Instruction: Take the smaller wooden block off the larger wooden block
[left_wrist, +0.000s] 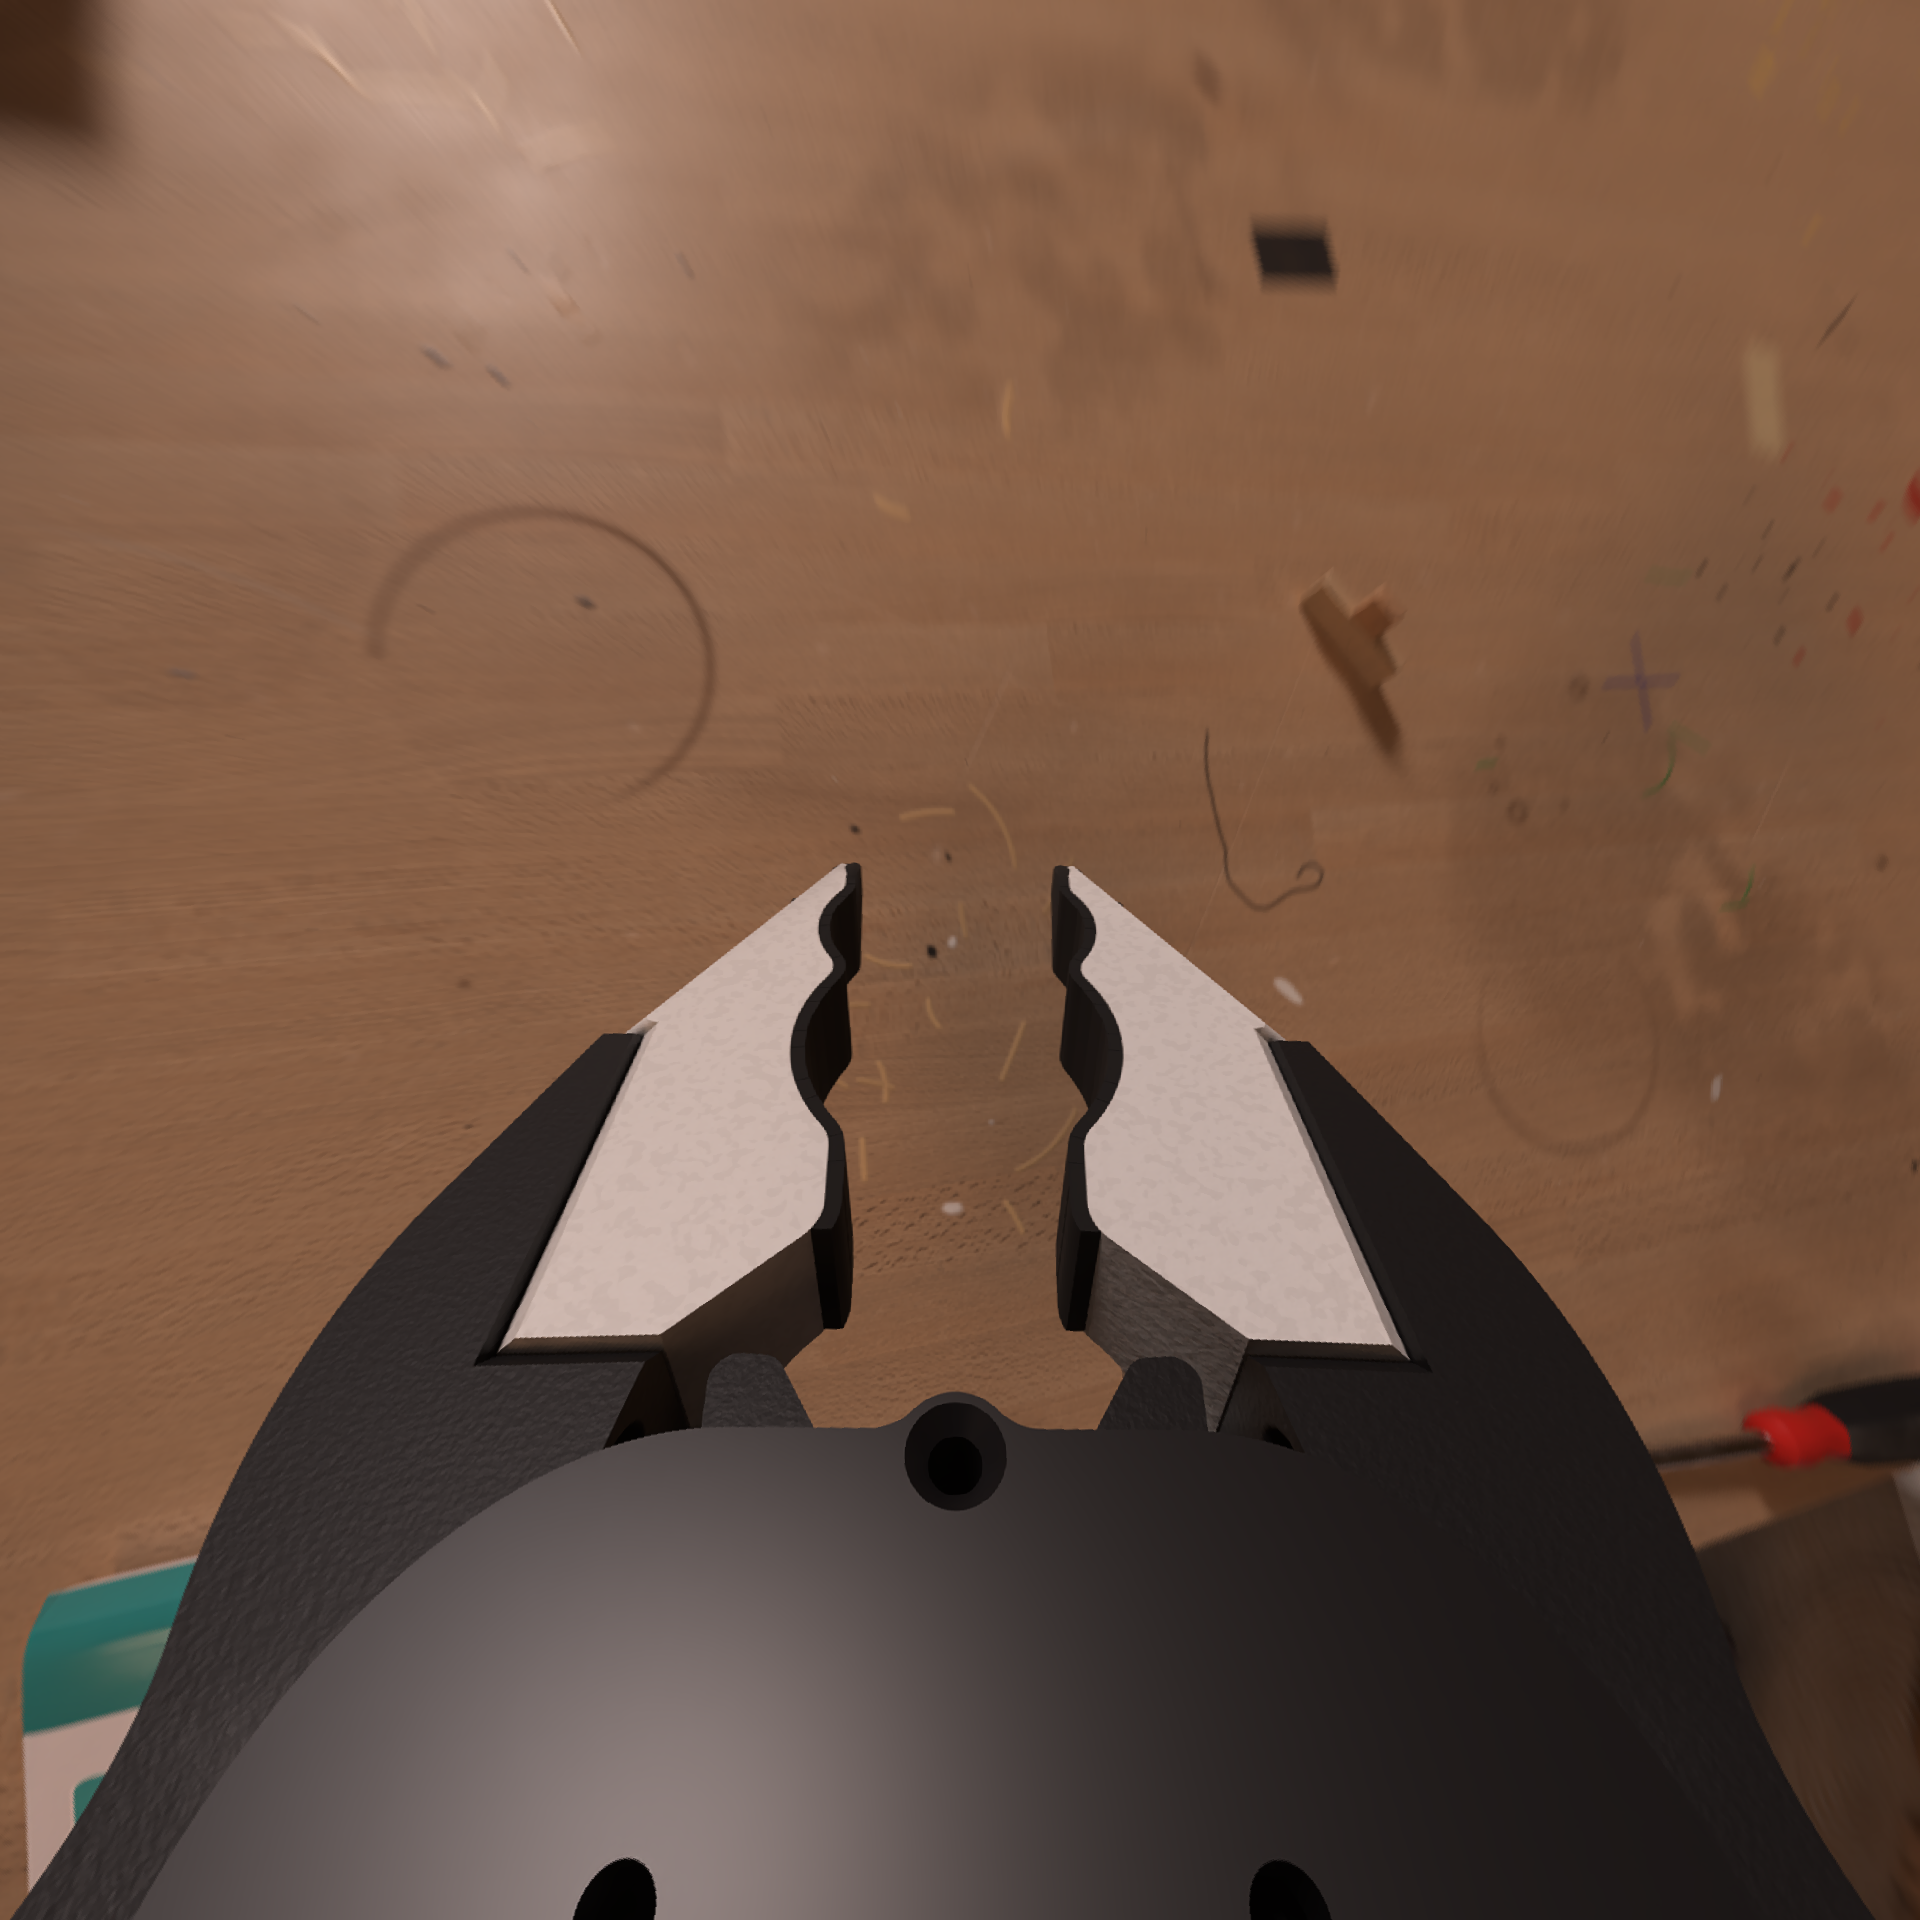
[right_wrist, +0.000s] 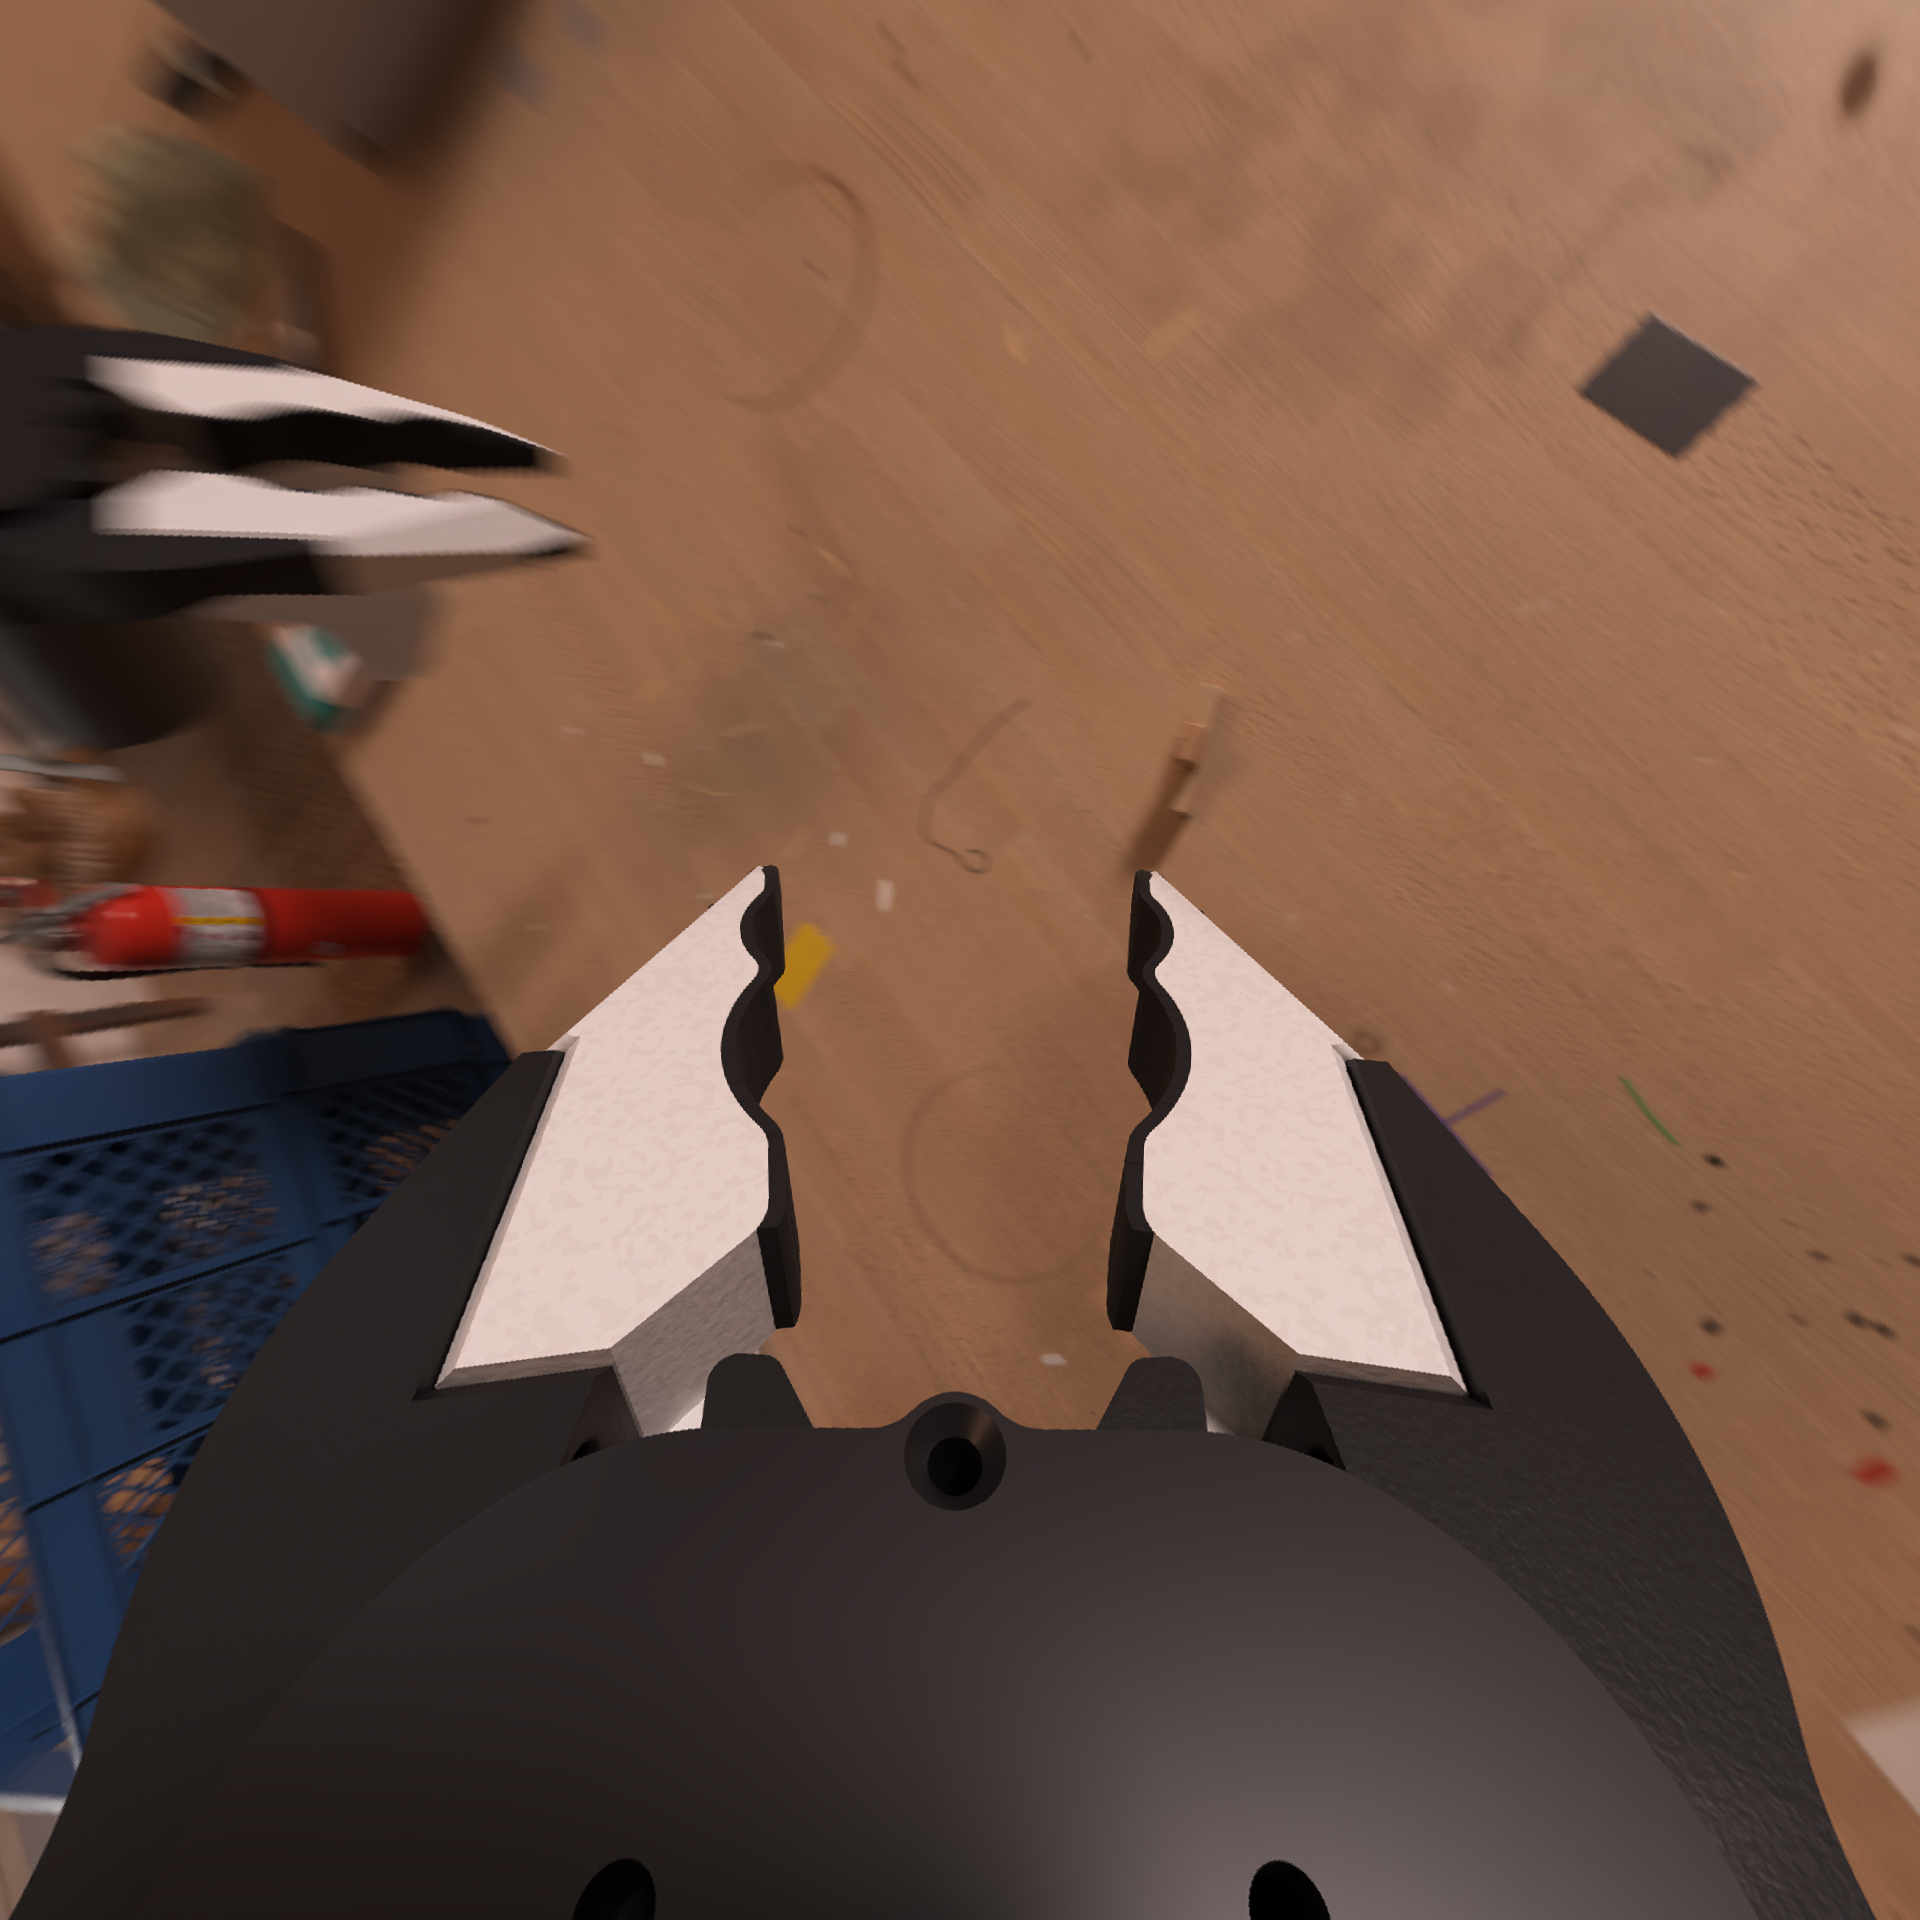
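Note:
A long pale wooden block (left_wrist: 1374, 709) lies on the brown wooden table (left_wrist: 520, 935), with a smaller wooden block (left_wrist: 1374, 623) lying across its far end. In the left wrist view they are ahead and to the right of my left gripper (left_wrist: 956, 873), which is open, empty and well short of them. In the right wrist view the stacked blocks (right_wrist: 1182, 784) are blurred, just beyond my right gripper (right_wrist: 955, 875) and slightly right of its gap. It is open wide and empty. The left gripper (right_wrist: 574, 499) also shows at the left there, open.
A flat black square (left_wrist: 1294, 252) (right_wrist: 1668, 384) lies on the table beyond the blocks. A teal and white box (left_wrist: 83, 1704) is at the near left. The table edge, a red fire extinguisher (right_wrist: 249, 925) and a blue crate (right_wrist: 208, 1195) are left of the right gripper.

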